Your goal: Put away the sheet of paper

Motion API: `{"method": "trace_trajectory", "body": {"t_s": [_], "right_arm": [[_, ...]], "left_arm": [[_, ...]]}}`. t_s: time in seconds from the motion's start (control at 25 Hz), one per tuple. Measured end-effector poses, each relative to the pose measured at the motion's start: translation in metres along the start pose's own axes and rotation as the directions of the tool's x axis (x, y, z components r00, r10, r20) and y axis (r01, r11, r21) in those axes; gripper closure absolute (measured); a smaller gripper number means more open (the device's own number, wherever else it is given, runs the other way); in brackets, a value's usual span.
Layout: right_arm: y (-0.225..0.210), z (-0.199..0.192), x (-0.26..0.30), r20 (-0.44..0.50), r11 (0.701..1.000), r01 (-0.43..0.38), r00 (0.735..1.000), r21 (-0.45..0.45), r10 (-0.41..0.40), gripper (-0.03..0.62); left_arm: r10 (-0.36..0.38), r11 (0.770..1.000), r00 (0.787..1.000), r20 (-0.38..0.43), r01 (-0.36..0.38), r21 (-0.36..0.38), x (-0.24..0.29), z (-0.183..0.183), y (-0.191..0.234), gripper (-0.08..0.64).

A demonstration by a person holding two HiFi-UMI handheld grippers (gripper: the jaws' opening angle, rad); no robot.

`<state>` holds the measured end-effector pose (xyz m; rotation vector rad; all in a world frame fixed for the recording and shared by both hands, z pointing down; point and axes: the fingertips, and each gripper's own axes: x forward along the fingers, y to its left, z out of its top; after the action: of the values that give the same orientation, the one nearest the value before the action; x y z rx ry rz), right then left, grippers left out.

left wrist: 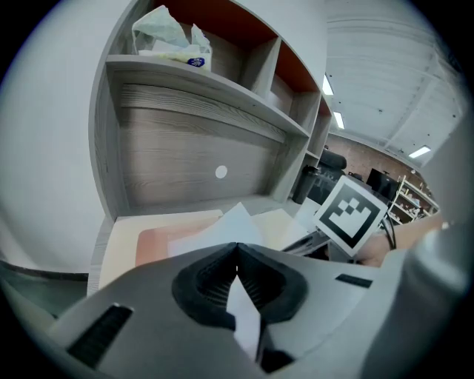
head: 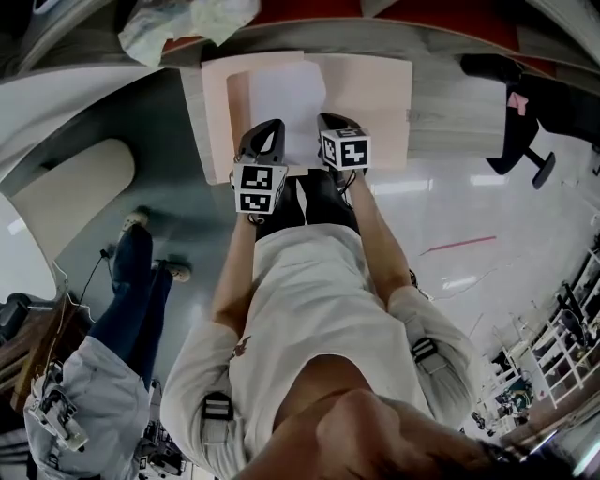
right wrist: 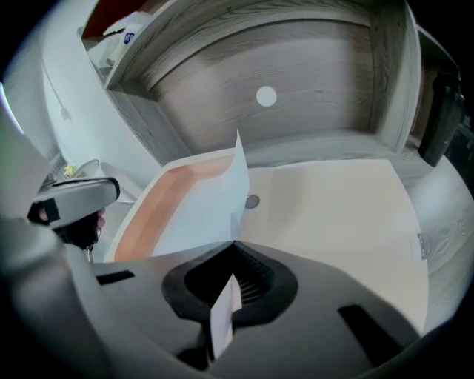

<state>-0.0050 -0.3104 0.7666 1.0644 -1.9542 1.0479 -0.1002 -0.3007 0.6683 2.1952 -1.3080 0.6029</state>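
A white sheet of paper (head: 287, 101) is held by its near edge over an open cream folder (head: 375, 94) that lies on the desk. My left gripper (head: 270, 131) is shut on the sheet's near left part, and my right gripper (head: 330, 124) is shut on its near right part. In the left gripper view the paper (left wrist: 238, 220) runs out from between the closed jaws of the left gripper (left wrist: 237, 248). In the right gripper view the sheet (right wrist: 211, 211) rises from the right gripper (right wrist: 235, 243) and bows upward above the folder's pinkish left half (right wrist: 152, 211).
A grey desk hutch with shelves (left wrist: 200, 81) stands right behind the folder, with a crumpled plastic bag (head: 187, 23) on top. A dark bottle (right wrist: 438, 118) stands at the desk's right. A black office chair (head: 516, 103) is to the right, and another person (head: 122, 319) stands to the left.
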Motion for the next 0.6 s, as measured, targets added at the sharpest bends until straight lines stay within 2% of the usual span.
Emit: {"method": "trace_trajectory", "body": {"t_s": [0.4, 0.6], "right_arm": [[0.024, 0.003, 0.018, -0.041, 0.999, -0.034, 0.999, -0.034, 0.032, 0.574], [0.04, 0.0, 0.024, -0.074, 0.993, -0.06, 0.996, -0.098, 0.053, 0.574]], "left_arm": [[0.006, 1.0, 1.0, -0.007, -0.007, -0.027, -0.001, -0.003, 0.014, 0.545], [0.006, 0.999, 1.0, -0.008, -0.006, -0.037, -0.001, -0.004, 0.018, 0.545]]}}
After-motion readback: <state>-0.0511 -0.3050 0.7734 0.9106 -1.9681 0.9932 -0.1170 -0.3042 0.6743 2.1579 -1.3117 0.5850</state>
